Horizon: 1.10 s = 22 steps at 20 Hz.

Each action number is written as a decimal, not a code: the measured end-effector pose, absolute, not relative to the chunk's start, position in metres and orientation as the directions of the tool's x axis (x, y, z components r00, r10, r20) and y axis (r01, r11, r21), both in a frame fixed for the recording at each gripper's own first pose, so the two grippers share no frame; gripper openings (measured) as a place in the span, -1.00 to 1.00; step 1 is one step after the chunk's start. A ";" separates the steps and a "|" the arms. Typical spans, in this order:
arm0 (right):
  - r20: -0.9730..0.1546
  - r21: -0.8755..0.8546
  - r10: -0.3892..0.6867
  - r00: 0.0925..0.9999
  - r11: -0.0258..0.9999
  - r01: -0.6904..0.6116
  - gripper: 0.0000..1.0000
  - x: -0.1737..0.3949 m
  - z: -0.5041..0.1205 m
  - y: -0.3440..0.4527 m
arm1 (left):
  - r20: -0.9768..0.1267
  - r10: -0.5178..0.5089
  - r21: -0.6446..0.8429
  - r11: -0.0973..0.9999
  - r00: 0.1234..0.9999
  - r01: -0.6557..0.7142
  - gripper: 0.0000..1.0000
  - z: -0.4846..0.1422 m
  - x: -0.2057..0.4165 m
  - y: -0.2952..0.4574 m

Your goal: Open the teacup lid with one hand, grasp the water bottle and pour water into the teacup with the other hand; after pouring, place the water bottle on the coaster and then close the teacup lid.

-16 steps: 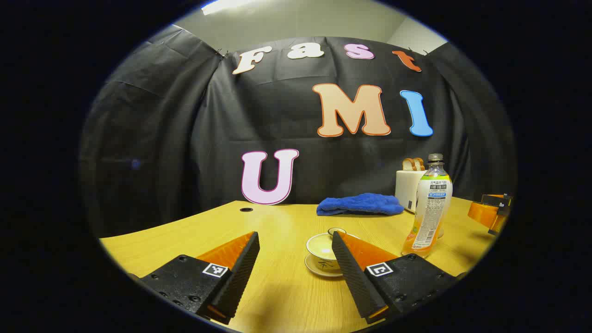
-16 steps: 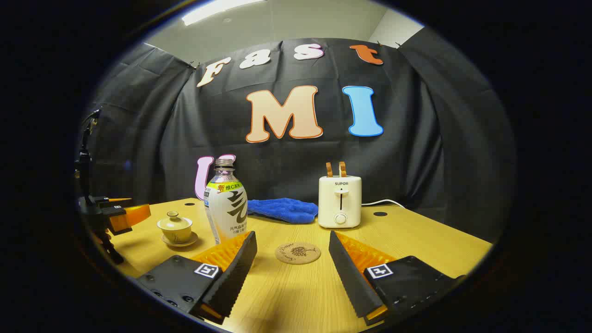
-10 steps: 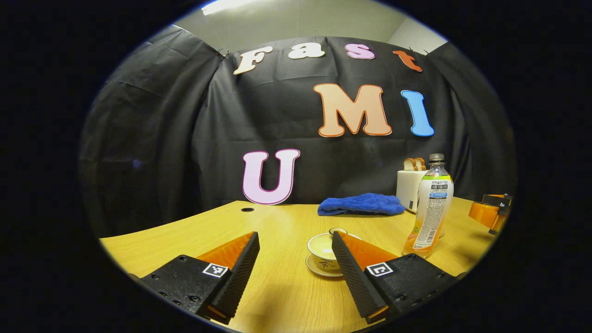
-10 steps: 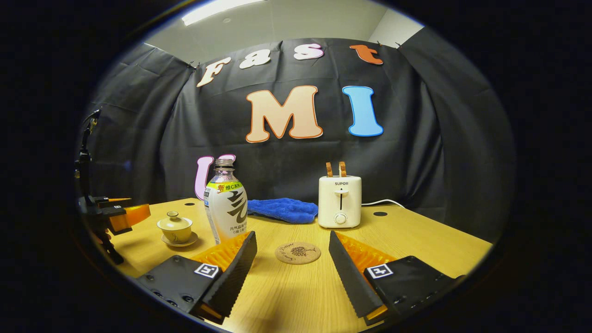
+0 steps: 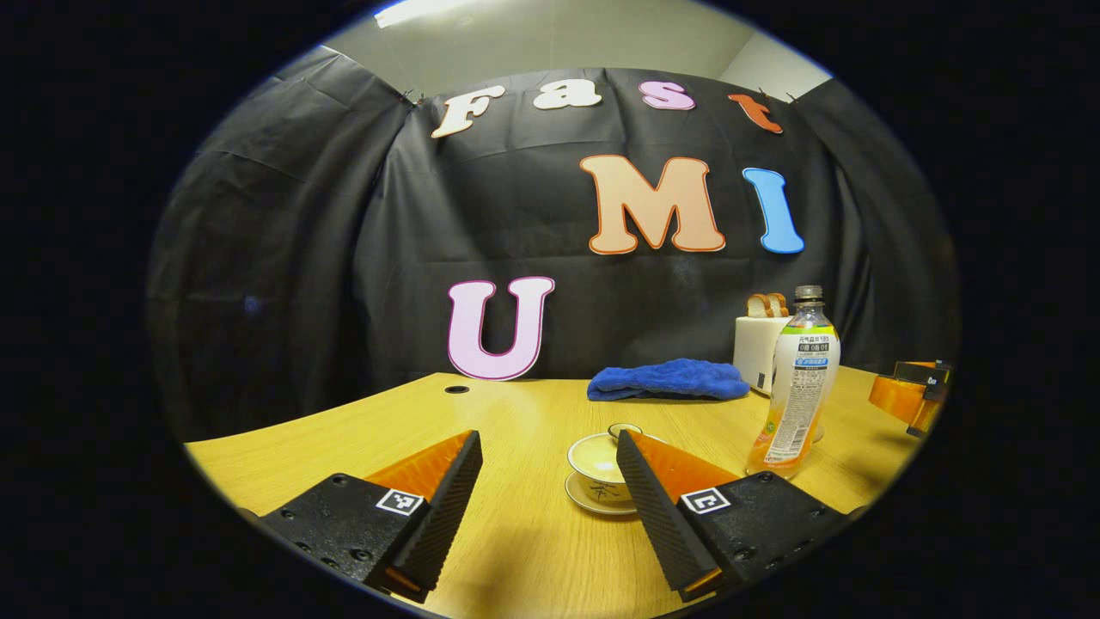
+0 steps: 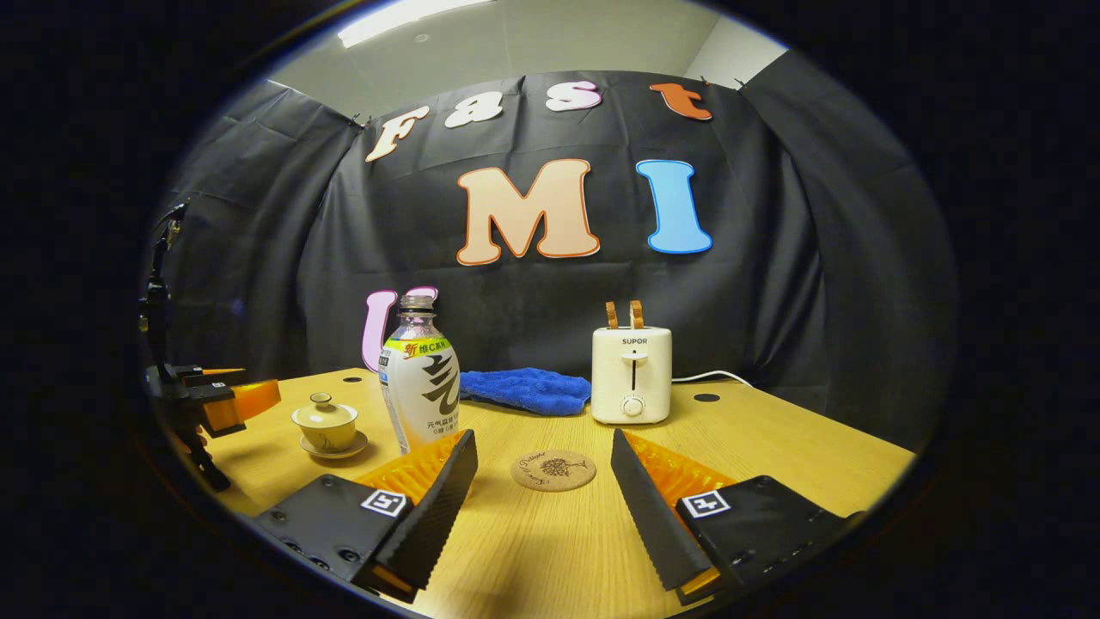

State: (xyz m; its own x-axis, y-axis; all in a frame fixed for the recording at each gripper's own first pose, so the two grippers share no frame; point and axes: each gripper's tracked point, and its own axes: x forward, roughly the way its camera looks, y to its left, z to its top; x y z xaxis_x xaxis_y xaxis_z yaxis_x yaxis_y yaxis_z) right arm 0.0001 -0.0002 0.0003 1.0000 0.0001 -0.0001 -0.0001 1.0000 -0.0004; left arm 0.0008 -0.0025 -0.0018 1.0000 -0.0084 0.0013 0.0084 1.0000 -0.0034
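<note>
A pale lidded teacup [image 5: 595, 461] on a saucer stands on the wooden table [image 5: 516, 550], partly behind the right finger of my open left gripper [image 5: 546, 516]. The same teacup [image 6: 325, 420] sits far left in the right gripper view, lid on. An uncapped water bottle [image 6: 419, 385] with a white label stands upright just beyond the left finger of my open right gripper [image 6: 543, 507]; the bottle [image 5: 797, 387] is to the cup's right in the left gripper view. A round cork coaster [image 6: 553, 470] lies flat ahead between the right gripper's fingers. Nothing is held.
A blue cloth [image 6: 526, 389] lies at the back of the table. A white toaster [image 6: 632, 373] with bread slices stands beside it, its cord trailing right. The left gripper [image 6: 215, 400] shows at the far left edge; the right gripper [image 5: 911, 397] at the far right edge.
The left gripper view has shifted very slightly; the teacup and bottle sit a touch further left in it. The right gripper has stayed still.
</note>
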 end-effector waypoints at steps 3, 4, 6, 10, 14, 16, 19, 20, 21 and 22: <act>0.000 0.000 0.000 1.000 1.000 0.000 0.98 0.000 0.001 0.000 | 0.001 -0.023 -0.005 1.000 1.000 0.023 0.84 -0.002 0.002 -0.006; 0.000 -0.001 0.000 1.000 1.000 0.000 0.98 0.000 0.000 0.000 | 0.001 -0.030 -0.006 1.000 1.000 0.030 0.84 -0.003 0.002 -0.008; 0.000 -0.001 0.000 1.000 1.000 0.000 0.98 0.000 0.000 0.000 | 0.001 -0.045 -0.008 0.999 0.999 0.045 0.84 -0.003 0.002 -0.011; 0.000 -0.001 0.000 1.000 1.000 0.000 0.98 0.000 0.000 -0.001 | 0.007 -0.126 -0.006 0.992 0.992 0.126 0.84 -0.002 0.005 -0.027; 0.000 -0.001 0.000 1.000 1.000 0.000 0.98 0.000 0.000 0.000 | 0.008 -0.191 -0.004 0.982 0.982 0.191 0.84 -0.003 0.009 -0.038; 0.000 -0.001 0.000 1.000 1.000 0.000 0.94 0.000 0.001 0.000 | 0.009 -0.214 -0.003 0.977 0.977 0.214 0.84 -0.002 0.012 -0.042; 0.000 -0.001 0.000 1.000 1.000 0.000 0.98 0.000 0.001 -0.001 | 0.000 -0.268 0.002 0.963 0.963 0.268 0.84 -0.004 0.019 -0.054; 0.000 -0.001 0.000 1.000 1.000 0.000 0.98 0.000 0.001 0.000 | -0.007 -0.281 0.003 0.960 0.960 0.281 0.84 -0.005 0.023 -0.057; -0.001 0.000 0.003 1.000 1.000 -0.003 0.98 0.000 0.001 0.000 | -0.018 -0.291 0.005 0.957 0.956 0.291 0.83 -0.007 0.027 -0.059; -0.001 -0.001 0.008 1.000 1.000 -0.008 0.98 -0.001 0.000 0.001 | -0.031 -0.299 0.009 0.954 0.954 0.299 0.83 -0.009 0.030 -0.061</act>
